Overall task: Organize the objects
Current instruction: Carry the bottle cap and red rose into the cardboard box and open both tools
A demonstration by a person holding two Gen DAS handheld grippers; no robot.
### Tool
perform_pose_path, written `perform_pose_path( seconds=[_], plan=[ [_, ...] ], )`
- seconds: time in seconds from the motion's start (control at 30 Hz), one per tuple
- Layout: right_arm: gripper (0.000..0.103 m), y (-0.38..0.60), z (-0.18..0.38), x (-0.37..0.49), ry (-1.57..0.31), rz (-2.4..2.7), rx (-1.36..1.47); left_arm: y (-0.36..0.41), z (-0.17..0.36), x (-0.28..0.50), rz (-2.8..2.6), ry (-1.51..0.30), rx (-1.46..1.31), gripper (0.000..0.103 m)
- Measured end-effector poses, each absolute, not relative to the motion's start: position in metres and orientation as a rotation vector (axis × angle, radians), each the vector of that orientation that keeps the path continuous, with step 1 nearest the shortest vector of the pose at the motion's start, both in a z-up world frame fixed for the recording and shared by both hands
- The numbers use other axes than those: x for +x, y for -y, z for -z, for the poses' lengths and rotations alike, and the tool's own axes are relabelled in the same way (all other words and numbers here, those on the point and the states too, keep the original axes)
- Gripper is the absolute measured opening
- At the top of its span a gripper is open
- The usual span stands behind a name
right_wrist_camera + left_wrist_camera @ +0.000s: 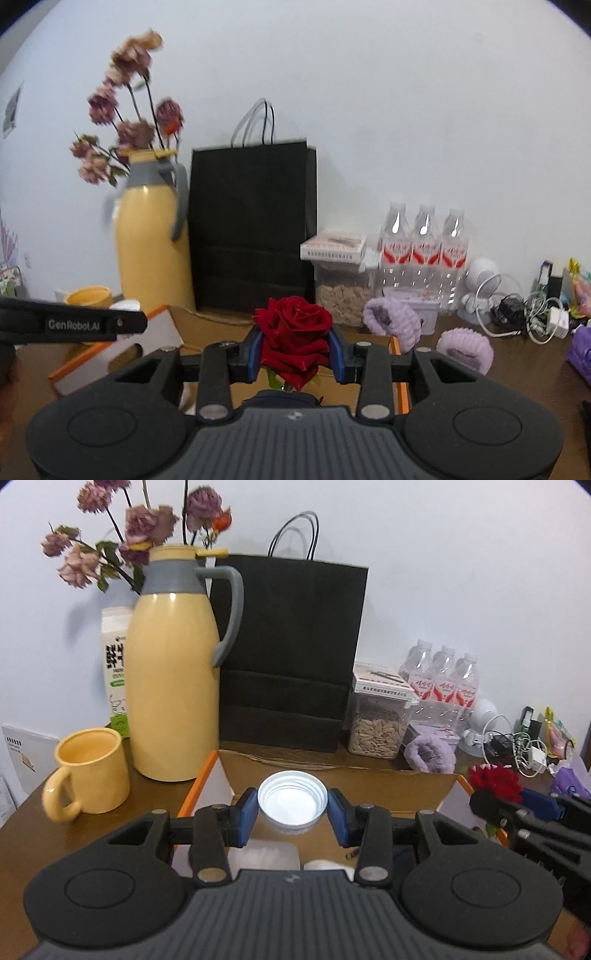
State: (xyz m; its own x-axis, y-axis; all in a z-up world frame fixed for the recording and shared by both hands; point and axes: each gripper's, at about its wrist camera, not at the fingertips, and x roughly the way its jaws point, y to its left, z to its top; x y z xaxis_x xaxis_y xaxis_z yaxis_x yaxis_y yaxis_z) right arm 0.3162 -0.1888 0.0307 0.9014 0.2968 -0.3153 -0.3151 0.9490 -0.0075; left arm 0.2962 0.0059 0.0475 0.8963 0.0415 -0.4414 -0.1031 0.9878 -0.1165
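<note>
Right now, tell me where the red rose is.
The red rose sits clamped in the right hand-held gripper, centre of the right wrist view, above the open cardboard box and in front of the black paper bag.

Both wrist views look forward, slightly down, close over box [424, 775]; share black bag [291, 650] [255, 225], wall.

Soft even light, fisheye edges, right view blurred.
</note>
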Motion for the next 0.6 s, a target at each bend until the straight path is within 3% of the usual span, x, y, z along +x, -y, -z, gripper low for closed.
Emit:
perform_pose_path(
  seconds=[0.37, 0.4, 0.47, 0.53, 0.6],
  plan=[
    [0.035, 0.19, 0.001, 0.365, -0.446, -0.331, -0.064, 0.0, -0.02, 0.334, -0.065, -0.544, -0.088, 0.042],
    [0.038, 0.19, 0.002, 0.366, -0.459, -0.337, -0.061, 0.001, -0.018, 0.334, -0.067, -0.543, -0.087, 0.046],
    [0.042, 0.19, 0.003, 0.365, -0.475, -0.337, -0.056, 0.001, -0.016, 0.333, -0.064, -0.542, -0.079, 0.065],
    [0.057, 0.19, 0.003, 0.362, -0.477, -0.335, -0.059, 0.002, -0.015, 0.332, -0.076, -0.53, -0.073, 0.103],
    [0.096, 0.191, 0.001, 0.36, -0.463, -0.335, -0.052, 0.001, -0.015, 0.329, -0.097, -0.5, -0.079, 0.103]
  ],
)
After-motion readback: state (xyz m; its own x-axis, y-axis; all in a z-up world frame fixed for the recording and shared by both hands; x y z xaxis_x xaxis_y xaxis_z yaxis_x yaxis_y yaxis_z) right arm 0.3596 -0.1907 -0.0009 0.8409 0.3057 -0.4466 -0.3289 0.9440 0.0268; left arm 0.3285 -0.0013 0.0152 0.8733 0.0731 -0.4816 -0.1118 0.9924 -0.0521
